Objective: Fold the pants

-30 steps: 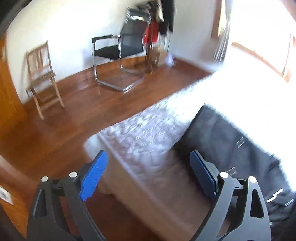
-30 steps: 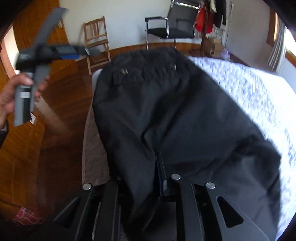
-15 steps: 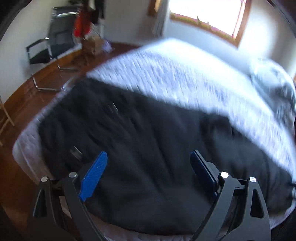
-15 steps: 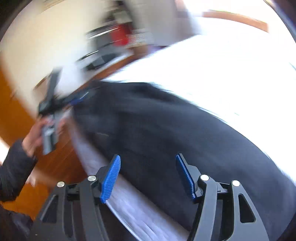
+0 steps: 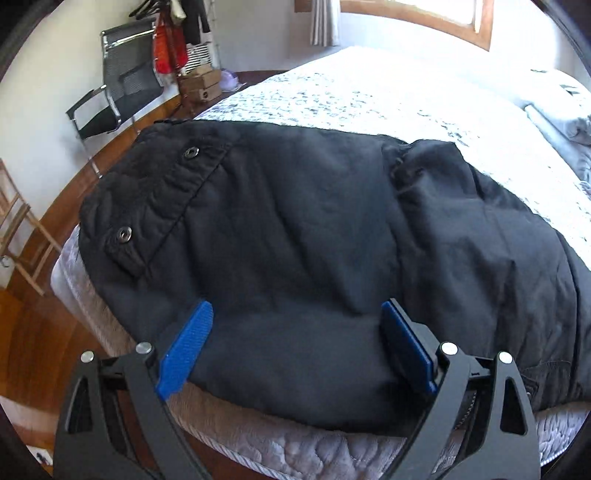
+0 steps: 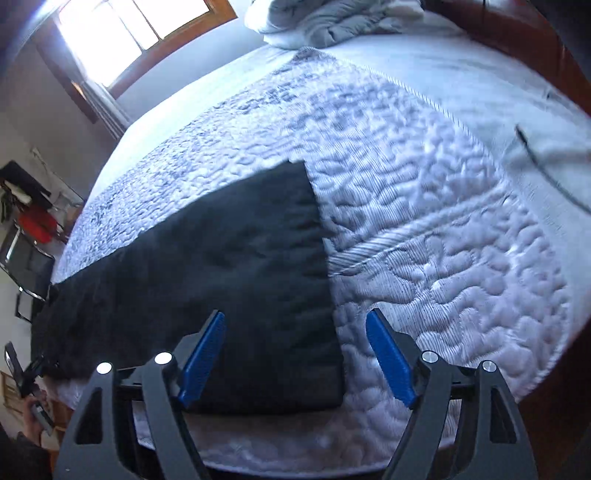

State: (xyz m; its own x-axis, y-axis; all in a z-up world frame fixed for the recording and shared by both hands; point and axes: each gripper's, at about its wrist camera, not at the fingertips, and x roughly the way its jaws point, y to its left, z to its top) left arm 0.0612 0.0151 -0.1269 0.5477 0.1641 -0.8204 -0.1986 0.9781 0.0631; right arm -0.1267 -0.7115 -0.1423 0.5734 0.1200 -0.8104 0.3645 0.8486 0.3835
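Observation:
Black pants lie flat along the near edge of a quilted white mattress, waistband with two metal snaps at the left. My left gripper is open and empty, just above the pants' near edge. In the right wrist view the leg end of the pants lies on the mattress. My right gripper is open and empty over the hem corner. The left gripper also shows far left in that view.
A black office chair, hanging clothes and cardboard boxes stand beyond the bed's far left corner. A wooden folding chair stands on the wood floor at left. Grey bedding is piled at the bed's head. A dark cable lies at right.
Both grippers swung round toward the bed. The right gripper let go of the pants, opened and moved to the hem end. The left gripper moved in over the pants' near edge.

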